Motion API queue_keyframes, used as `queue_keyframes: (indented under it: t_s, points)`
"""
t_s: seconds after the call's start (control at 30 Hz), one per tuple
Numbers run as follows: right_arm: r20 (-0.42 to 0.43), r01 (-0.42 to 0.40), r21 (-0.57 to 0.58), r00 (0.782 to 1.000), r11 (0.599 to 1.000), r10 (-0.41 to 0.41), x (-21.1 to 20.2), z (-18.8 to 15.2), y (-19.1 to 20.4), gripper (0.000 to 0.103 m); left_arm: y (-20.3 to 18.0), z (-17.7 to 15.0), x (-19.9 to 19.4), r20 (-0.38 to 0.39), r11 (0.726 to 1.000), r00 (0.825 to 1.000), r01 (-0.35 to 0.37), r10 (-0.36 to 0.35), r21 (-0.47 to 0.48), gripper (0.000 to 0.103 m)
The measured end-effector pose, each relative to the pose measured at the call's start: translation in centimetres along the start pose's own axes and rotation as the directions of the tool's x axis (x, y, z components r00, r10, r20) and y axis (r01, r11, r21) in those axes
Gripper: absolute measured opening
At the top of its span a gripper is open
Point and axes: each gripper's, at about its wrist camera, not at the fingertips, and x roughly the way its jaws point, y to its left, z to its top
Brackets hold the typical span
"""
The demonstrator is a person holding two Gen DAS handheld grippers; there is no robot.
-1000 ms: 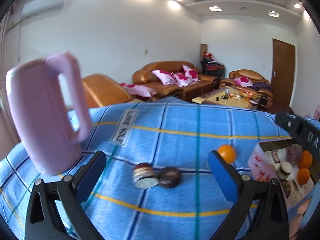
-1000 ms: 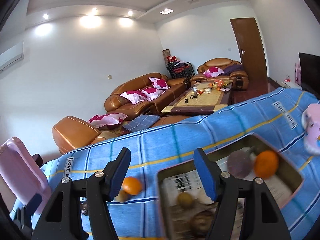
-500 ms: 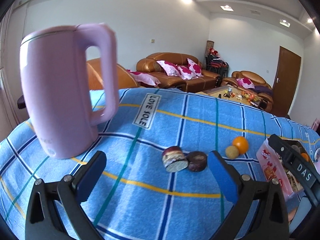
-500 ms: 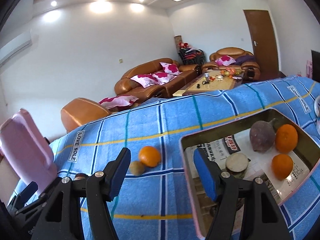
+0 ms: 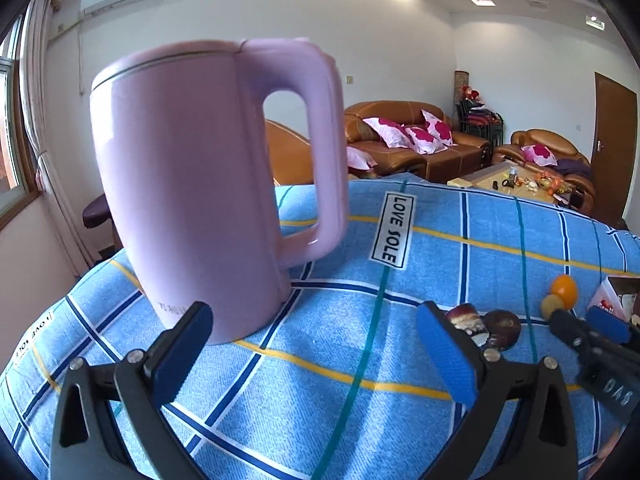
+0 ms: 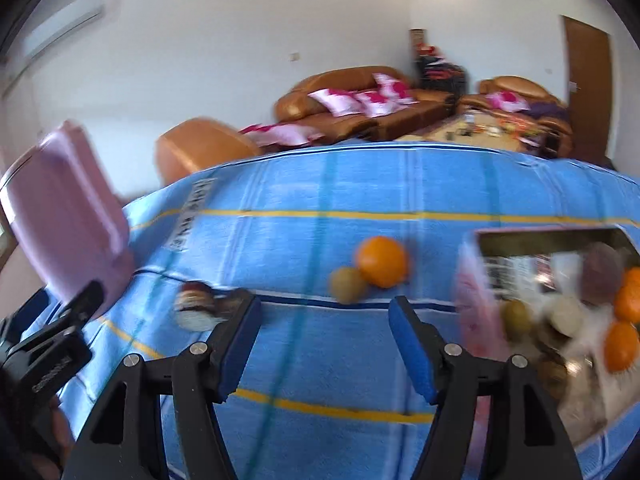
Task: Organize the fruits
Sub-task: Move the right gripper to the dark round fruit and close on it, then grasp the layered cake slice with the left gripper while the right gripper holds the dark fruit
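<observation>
Two hand-held grippers above a blue plaid tablecloth (image 5: 440, 264) bearing loose fruit and a part-filled box.

From left to right: a tall lilac plastic kettle with a loop handle (image 5: 200, 184) stands upright on the cloth; the left gripper (image 5: 316, 344), its blue-padded jaws spread wide and empty, hangs just before the kettle's base. To its right lie a cut dark-skinned fruit showing pale flesh (image 5: 464, 318) and, touching it, a round dark brown fruit (image 5: 502, 328). Next come a small olive-brown round fruit (image 6: 348, 284) touching a round orange (image 6: 382, 260). The right gripper (image 6: 324, 332), jaws likewise apart and empty, hovers near this pair. At far right, a pink-rimmed rectangular box (image 6: 476, 304) holds blurred oranges and other fruit.
</observation>
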Motion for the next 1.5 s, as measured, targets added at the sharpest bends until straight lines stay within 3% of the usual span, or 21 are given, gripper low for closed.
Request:
queue_keyframes:
  t_s: [0.2,0.43,0.57,0.7,0.77,0.87,0.93,1.03,1.2,1.4,1.5]
  points:
    - [-0.071,-0.011,-0.132,0.998,0.991,0.001,2.4,0.3,3.4,0.067,1.4,0.5,1.0,-0.038,0.998,0.999,-0.039,0.037,-0.046,0.103]
    - [-0.133,0.009,-0.191,0.99,0.982,-0.035,3.9,0.6,4.8,0.063,3.1,0.6,1.4,-0.074,0.994,0.996,-0.059,0.052,-0.097,0.103]
    - [-0.21,-0.079,-0.137,0.976,0.987,0.049,5.2,0.5,5.1,0.063,3.0,0.6,1.5,-0.079,0.994,0.995,-0.064,0.057,-0.089,0.103]
    - [-0.213,-0.082,-0.135,0.976,0.987,0.052,5.6,0.8,5.5,0.062,3.1,0.7,1.7,-0.083,0.994,0.995,-0.07,0.063,-0.09,0.103]
    - [-0.211,-0.07,-0.156,0.977,0.985,0.036,5.4,0.7,5.8,0.043,3.4,0.7,1.9,-0.085,0.993,0.994,-0.072,0.064,-0.091,0.103]
    - [-0.209,-0.07,-0.174,0.977,0.982,0.033,5.0,0.3,6.0,0.039,3.5,0.7,2.1,-0.087,0.994,0.994,-0.067,0.059,-0.092,0.103]
    - [-0.185,-0.07,-0.159,0.982,0.985,0.04,4.2,0.0,5.8,0.039,3.3,0.7,2.2,-0.079,0.995,0.996,-0.053,0.047,-0.086,0.103]
    - [-0.081,-0.044,-0.174,0.996,0.984,0.03,1.3,-0.5,5.5,0.039,3.2,0.7,1.8,-0.052,0.997,0.998,-0.026,0.022,-0.074,0.103]
    - [0.055,-0.005,-0.177,0.998,0.984,0.015,-3.2,-1.6,3.5,0.039,1.4,0.2,1.4,-0.023,0.999,0.999,0.037,-0.037,-0.025,0.103]
    - [0.092,0.005,-0.109,0.996,0.994,0.005,-4.8,-1.9,1.3,0.039,-1.0,0.4,0.3,-0.026,0.99,0.991,0.133,-0.132,0.038,0.103]
    - [0.136,0.047,-0.067,0.99,0.997,-0.037,-5.4,-1.6,0.0,0.039,-2.9,1.3,-0.4,-0.036,0.978,0.979,0.201,-0.199,0.055,0.103]
